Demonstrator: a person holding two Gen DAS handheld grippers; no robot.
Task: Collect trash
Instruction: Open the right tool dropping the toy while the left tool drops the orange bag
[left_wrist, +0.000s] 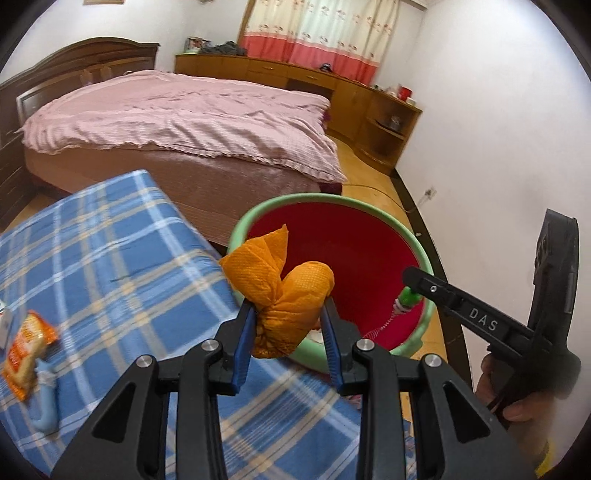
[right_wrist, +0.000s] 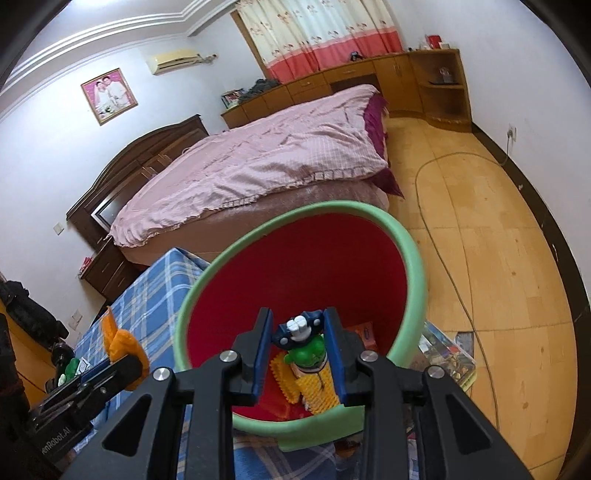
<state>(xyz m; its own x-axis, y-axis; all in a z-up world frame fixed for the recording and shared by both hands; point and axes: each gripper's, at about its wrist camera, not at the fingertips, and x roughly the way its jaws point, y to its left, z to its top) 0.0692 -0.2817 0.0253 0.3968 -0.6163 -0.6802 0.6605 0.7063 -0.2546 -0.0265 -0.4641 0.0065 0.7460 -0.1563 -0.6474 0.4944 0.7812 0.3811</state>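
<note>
While gripped, toy (right_wrist: 308, 363) upright over bin (right_wrist: 413, 254)

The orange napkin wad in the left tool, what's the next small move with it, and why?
Probably carry it a bit further over the bin, then open. The left tool grips the orange napkin wad right at the green rim of the red bin, beside the plaid cloth; released here, it might fall outside the bin.

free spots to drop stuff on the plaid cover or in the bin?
Plaid cover: bare between the snack packet at its left edge and the bin. Bin: far red wall and middle bare; its near bottom holds scraps. Crowded over the near rim: left gripper with orange napkin, right gripper with toy.
</note>
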